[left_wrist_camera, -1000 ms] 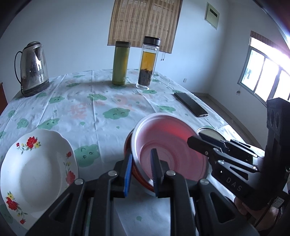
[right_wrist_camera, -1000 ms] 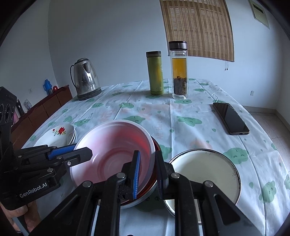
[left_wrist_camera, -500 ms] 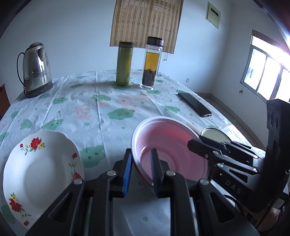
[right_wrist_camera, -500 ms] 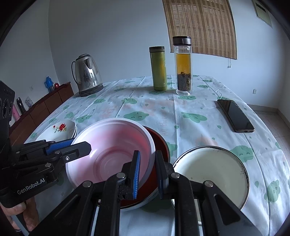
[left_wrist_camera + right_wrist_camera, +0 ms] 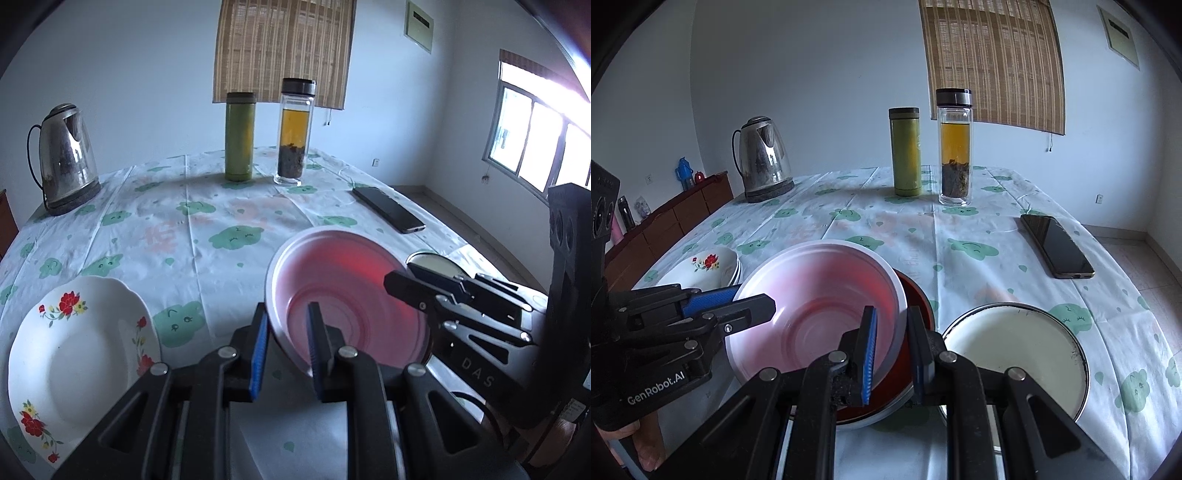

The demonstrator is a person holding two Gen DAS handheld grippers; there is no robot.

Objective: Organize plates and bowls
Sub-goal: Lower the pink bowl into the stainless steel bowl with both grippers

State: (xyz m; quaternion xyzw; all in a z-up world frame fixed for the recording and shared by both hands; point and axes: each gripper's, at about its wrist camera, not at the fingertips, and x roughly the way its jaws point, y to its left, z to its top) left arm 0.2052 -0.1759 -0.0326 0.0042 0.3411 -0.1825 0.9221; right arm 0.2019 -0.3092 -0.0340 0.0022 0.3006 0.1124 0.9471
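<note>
The stack of floral plates [image 5: 79, 354] rests at the near left edge of the tabletop [image 5: 207, 236], untouched.

The left gripper [image 5: 284, 345] grips the near-left rim of the pink bowl [image 5: 351, 295] — its jaws are narrow, with one blue pad outside the wall and one inside. The bowl is tilted and held above the tabletop.

The right gripper [image 5: 892, 349] grips the opposite rim of the same pink bowl [image 5: 816, 302], also with narrow jaws and one pad on each side of the wall. Directly beneath and just to the right sits the red bowl [image 5: 916, 295], partly hidden by the pink bowl. To its right, at the near right edge, stands the cream enamel dish [image 5: 1012, 350], close beside the red bowl.

Step in hand, as judged: transport of the pink bowl clear of the red bowl toward a new resting place.

- Keep both grips at equal height, so the bowl levels out before it is set down.
- Move both grippers together; uneven travel can twist the thin rim out of the pads.
- Clear the red bowl's rim fully before any sideways travel.
- Release only when the base rests flat — not before.
</note>
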